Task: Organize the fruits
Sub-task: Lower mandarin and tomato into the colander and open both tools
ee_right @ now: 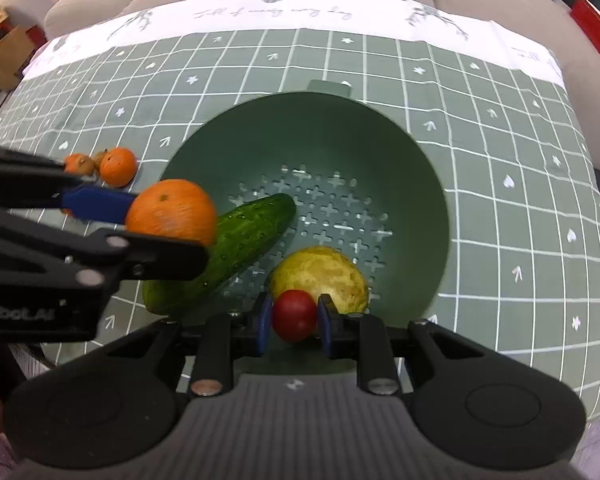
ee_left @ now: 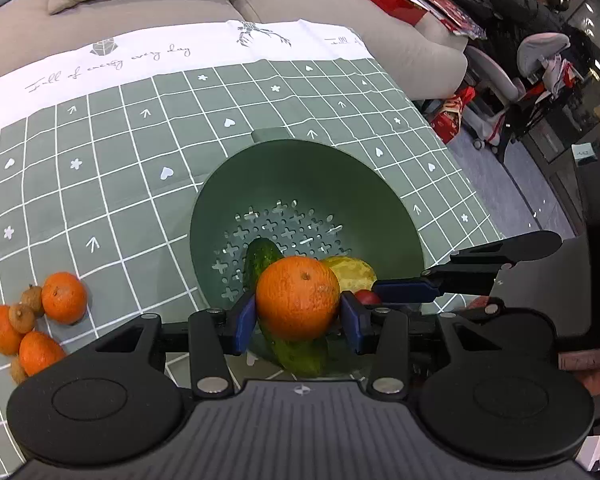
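My left gripper (ee_left: 298,320) is shut on a large orange (ee_left: 298,298) and holds it over the near-left rim of a green colander bowl (ee_left: 300,160). It also shows in the right wrist view (ee_right: 172,212). My right gripper (ee_right: 294,322) is shut on a small red tomato (ee_right: 294,314) above the bowl's near rim (ee_right: 420,160). A cucumber (ee_right: 236,246) leans across the bowl's left rim. A yellow-green fruit (ee_right: 324,274) lies in the bowl, just beyond the tomato.
Several small oranges (ee_left: 64,298) and brown longan-like fruits (ee_left: 24,318) lie on the green checked tablecloth (ee_left: 120,160) left of the bowl. A grey sofa (ee_left: 140,12) stands behind the table. A person sits at a desk far right.
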Action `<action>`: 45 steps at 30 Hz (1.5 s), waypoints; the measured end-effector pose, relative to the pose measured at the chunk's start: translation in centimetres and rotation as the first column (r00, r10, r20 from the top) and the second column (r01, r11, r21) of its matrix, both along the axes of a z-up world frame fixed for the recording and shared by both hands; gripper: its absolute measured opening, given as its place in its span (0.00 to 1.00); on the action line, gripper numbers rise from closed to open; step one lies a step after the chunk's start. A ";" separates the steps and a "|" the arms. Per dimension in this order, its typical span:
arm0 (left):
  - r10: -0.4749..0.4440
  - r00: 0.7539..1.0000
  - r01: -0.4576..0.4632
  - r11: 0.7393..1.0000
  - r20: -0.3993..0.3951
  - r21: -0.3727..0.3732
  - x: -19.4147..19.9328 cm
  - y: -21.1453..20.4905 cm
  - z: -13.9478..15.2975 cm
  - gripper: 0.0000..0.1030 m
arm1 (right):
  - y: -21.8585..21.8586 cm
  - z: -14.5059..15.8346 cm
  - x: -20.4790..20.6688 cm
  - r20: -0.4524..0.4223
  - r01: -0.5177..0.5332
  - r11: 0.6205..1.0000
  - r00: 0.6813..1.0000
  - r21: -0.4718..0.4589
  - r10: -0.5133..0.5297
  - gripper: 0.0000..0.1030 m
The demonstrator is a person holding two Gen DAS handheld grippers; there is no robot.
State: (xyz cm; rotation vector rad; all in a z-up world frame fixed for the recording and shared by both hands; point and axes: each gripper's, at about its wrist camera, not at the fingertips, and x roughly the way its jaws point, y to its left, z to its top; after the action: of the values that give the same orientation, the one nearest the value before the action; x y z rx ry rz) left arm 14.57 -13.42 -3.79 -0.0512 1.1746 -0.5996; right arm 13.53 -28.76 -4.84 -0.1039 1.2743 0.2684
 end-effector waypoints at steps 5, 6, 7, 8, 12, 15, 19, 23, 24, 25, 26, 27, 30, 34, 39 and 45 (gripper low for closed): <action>0.000 1.000 0.000 1.000 -0.015 0.003 1.0 -0.4 -0.7 0.49 | 0.7 0.2 0.5 0.004 -0.052 0.999 0.999 -0.005 0.052 0.20; 0.001 1.000 -0.001 1.000 -0.018 0.005 1.2 -0.4 -0.8 0.49 | 0.8 0.2 0.7 0.001 -0.061 0.998 0.998 -0.007 0.061 0.20; 0.000 1.000 0.000 1.000 -0.019 0.006 1.4 -0.5 -0.9 0.49 | 1.0 0.2 0.7 -0.002 -0.071 0.997 0.998 -0.010 0.071 0.20; -0.004 1.000 0.004 1.000 -0.020 0.007 1.5 -0.5 -1.0 0.49 | 1.2 0.2 0.7 -0.007 -0.083 0.996 0.997 -0.014 0.083 0.20; -0.014 1.000 0.014 1.000 -0.028 0.003 2.0 -0.7 -1.2 0.49 | 1.8 0.0 0.7 -0.047 -0.121 0.992 0.992 -0.021 0.120 0.20; -0.016 0.999 0.016 1.000 -0.031 -0.001 2.4 -0.9 -1.4 0.49 | 2.1 -0.6 0.6 -0.085 -0.133 0.991 0.988 -0.030 0.130 0.20; -0.022 0.999 0.022 1.000 -0.038 0.000 2.8 -1.1 -1.8 0.50 | 2.2 -1.0 0.8 -0.101 -0.133 0.991 0.986 -0.026 0.130 0.20; -0.012 0.998 0.013 1.000 -0.065 0.016 2.8 -0.8 -2.5 0.50 | 2.5 -1.0 1.1 -0.115 -0.139 0.990 0.984 -0.024 0.136 0.20; -0.011 0.998 0.012 1.000 -0.069 0.016 2.8 -0.7 -2.7 0.51 | 2.5 -1.0 1.2 -0.118 -0.139 0.990 0.984 -0.023 0.135 0.20; -0.012 0.997 0.013 1.000 -0.072 0.013 2.7 -0.6 -2.7 0.52 | 2.6 -1.0 1.2 -0.120 -0.137 0.990 0.984 -0.020 0.133 0.20; -0.011 0.997 0.012 1.000 -0.074 0.010 2.7 -0.5 -2.8 0.52 | 2.6 -1.0 1.3 -0.123 -0.132 0.991 0.984 -0.017 0.129 0.21; -0.009 0.997 0.010 1.000 -0.076 0.009 2.6 -0.4 -2.8 0.53 | 2.6 -1.0 1.4 -0.124 -0.130 0.991 0.984 -0.019 0.126 0.21; -0.007 0.997 0.009 1.000 -0.078 0.014 2.5 -0.2 -2.8 0.55 | 2.8 -1.0 1.3 -0.124 -0.128 0.992 0.984 -0.023 0.124 0.21; -0.006 0.998 0.007 1.000 -0.069 0.015 2.1 0.2 -2.3 0.57 | 2.6 -1.2 1.2 -0.124 -0.118 0.993 0.986 -0.024 0.115 0.29; 0.009 0.999 -0.008 1.000 -0.041 0.011 1.6 0.7 -1.2 0.59 | 2.4 -0.9 1.0 -0.102 -0.098 0.995 0.990 -0.036 0.094 0.45; 0.019 1.000 -0.019 0.999 0.004 0.031 0.7 1.0 0.2 0.59 | 2.6 0.2 0.6 -0.067 -0.088 0.994 0.994 -0.061 0.084 0.55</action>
State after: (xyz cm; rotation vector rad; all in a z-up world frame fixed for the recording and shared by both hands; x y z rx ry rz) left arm 15.29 -12.38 -3.55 -0.0350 1.1780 -0.5641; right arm 14.09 -26.18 -4.66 -0.2067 1.3445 0.3075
